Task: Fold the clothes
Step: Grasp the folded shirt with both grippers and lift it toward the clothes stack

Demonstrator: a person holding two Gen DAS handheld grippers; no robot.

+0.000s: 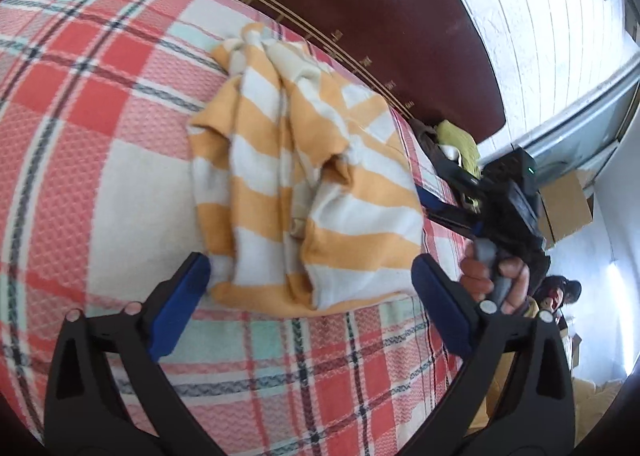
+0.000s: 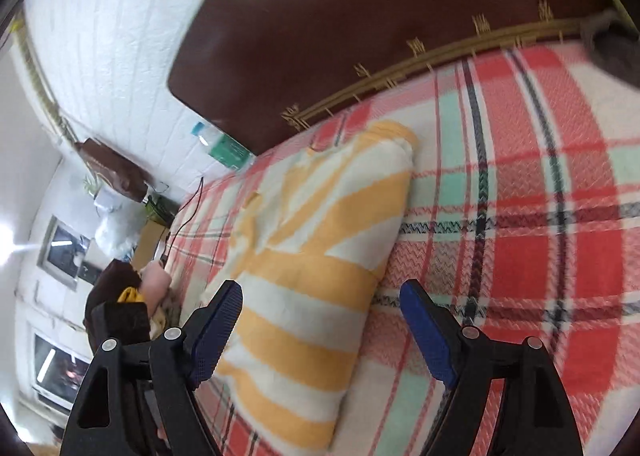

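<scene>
Both grippers, left gripper [image 1: 310, 298] and right gripper [image 2: 320, 332], are wide apart, holding nothing.
Pinch the striped shirt [image 1: 296, 175] at its edges, then fold it flat on the blanket [image 1: 100, 175].

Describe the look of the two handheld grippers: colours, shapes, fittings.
Both match. The left gripper has two black plastic arms with triangular cut-outs and round silver pivot screws, ending in blue textured fingers. The right gripper shows the same black frame, silver screws and blue ribbed fingers. From the left wrist view, its grey handle sits in a bare hand. No cables on them.
</scene>
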